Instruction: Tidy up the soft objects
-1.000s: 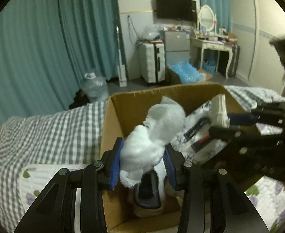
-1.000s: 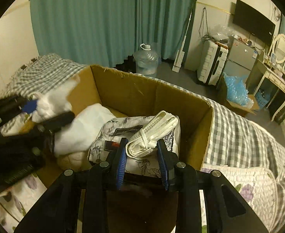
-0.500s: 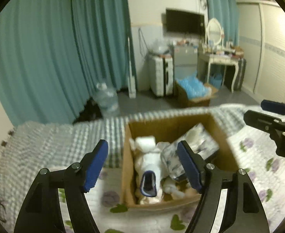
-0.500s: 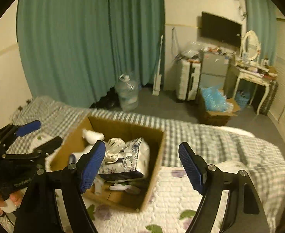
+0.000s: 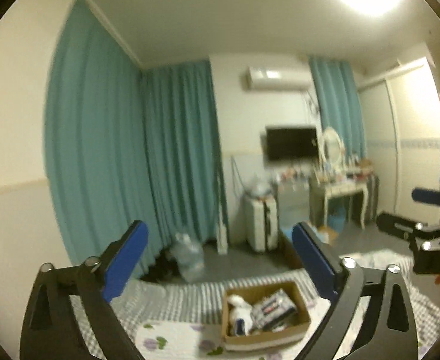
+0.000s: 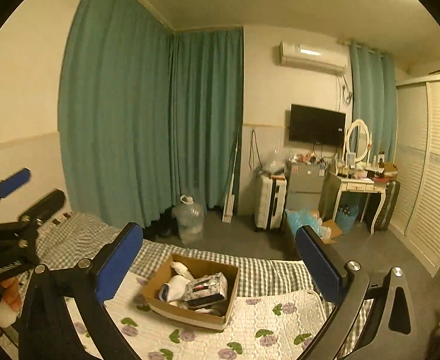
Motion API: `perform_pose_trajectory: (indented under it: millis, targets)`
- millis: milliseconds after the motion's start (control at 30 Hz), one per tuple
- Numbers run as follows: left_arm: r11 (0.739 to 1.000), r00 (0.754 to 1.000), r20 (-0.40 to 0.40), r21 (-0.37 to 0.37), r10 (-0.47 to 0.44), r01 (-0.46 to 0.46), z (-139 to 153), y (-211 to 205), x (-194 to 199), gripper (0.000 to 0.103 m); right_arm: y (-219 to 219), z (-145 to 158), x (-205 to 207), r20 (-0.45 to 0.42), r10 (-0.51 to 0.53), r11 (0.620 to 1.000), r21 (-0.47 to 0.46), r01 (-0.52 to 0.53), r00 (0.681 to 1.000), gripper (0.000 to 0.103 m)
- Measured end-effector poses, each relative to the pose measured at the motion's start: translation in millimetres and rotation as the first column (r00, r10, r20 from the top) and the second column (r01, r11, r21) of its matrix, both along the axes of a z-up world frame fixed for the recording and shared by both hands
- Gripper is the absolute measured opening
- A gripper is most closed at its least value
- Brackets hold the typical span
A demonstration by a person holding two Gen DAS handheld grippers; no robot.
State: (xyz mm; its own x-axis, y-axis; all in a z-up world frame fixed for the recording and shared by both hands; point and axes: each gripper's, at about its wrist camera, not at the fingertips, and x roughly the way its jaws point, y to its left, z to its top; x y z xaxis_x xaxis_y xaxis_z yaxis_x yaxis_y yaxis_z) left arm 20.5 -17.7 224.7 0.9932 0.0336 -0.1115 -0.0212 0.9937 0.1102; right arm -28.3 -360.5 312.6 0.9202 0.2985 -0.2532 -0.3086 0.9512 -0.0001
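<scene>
Matt cardboard box (image 6: 190,315), quilted cloth bedspread (image 6: 280,327), soft white socks (image 6: 175,288)

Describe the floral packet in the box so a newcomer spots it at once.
On the bed sits an open cardboard box. Inside, against its right wall, lies the floral packet: grey-patterned and blocky, unlike the plain white socks left of it.

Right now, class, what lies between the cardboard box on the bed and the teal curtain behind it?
In the right wrist view, beyond the cardboard box comes checked bedding, then grey floor with a clear water jug standing before the teal curtain.
</scene>
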Motion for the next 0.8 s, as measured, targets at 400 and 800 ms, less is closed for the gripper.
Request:
perform_pose_trajectory:
  millis: [400,800]
  targets:
    - [1.0,0.974,0.226,-0.019,0.016,-0.012,-1,27,-94,0.101,20,-8,-80,0.216,-0.007,1.0,0.005,0.006,0.976,0.103]
    - [0.996,0.986,0.141,-0.038,0.09,-0.085,-91,49,-23,0.101,35,-133,-9,0.161,-0.038,0.998,0.055,0.029,0.986,0.103]
